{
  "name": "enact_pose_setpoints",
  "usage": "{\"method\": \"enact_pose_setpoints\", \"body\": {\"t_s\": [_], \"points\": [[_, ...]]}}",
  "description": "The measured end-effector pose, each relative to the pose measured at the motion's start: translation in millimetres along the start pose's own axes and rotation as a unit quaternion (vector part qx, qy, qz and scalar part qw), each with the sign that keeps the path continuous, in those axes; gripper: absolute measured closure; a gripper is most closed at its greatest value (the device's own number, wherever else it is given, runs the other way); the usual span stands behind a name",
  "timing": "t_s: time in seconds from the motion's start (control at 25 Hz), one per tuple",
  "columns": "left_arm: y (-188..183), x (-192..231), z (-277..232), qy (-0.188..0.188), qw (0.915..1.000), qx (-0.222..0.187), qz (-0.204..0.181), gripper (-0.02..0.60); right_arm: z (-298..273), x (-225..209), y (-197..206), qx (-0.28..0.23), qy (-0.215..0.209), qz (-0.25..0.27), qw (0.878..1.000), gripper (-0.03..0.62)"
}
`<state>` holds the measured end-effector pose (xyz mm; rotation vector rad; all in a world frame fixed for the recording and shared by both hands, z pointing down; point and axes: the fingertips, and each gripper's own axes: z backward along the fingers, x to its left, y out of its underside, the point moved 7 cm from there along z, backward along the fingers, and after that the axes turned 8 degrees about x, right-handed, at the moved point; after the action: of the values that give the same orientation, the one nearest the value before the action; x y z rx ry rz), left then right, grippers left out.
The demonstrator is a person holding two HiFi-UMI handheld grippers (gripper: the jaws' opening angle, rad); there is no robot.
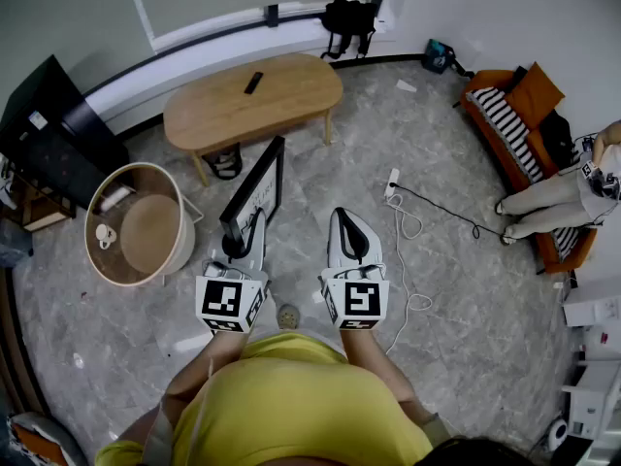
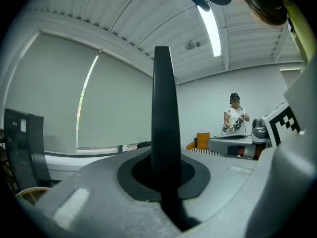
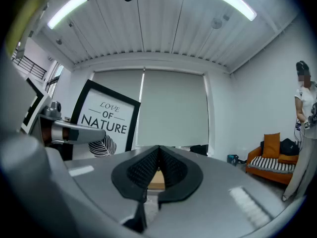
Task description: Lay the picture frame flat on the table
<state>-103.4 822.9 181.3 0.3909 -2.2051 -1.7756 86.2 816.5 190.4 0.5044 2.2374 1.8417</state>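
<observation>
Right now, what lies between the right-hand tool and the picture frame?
Only bare grey floor, as the head view shows. The right tool is shut and empty; the left tool clamps the standing picture frame.

The left gripper (image 2: 163, 178) has its 2 grey jaws clamped on the thin edge of the black picture frame (image 2: 163, 108), which stands upright. Behind: pale roller blind (image 2: 114, 108), ceiling strip light (image 2: 210, 26), 1 standing person (image 2: 235, 117).

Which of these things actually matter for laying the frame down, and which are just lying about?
In the job: picture frame, left gripper clamped on its edge, right gripper (shut, empty), wooden table.

Just lying about: remote on that table, round side table, power strip with cable, orange sofa, backpack.
</observation>
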Motion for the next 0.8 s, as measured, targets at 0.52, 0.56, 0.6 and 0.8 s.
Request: {"method": "enact_pose_setpoints", "body": {"t_s": [0.52,0.56,0.6,0.8], "points": [[0,50,-78,0.007,0.9999,0.002,0.015,0.574,-88,-17,-1,0.009,0.003,0.001,1.000,0.594],[-1,57,-89,0.009,0.9998,0.002,0.016,0.574,-100,-18,-2,0.015,0.003,0.001,1.000,0.594],[-3,65,-100,0.010,0.9998,0.002,0.018,0.574,-113,-20,-3,0.022,0.003,0.001,1.000,0.594],[-17,118,-165,0.029,0.9993,0.001,0.023,0.574,-190,-28,-23,0.024,0.012,0.015,1.000,0.594]]}}
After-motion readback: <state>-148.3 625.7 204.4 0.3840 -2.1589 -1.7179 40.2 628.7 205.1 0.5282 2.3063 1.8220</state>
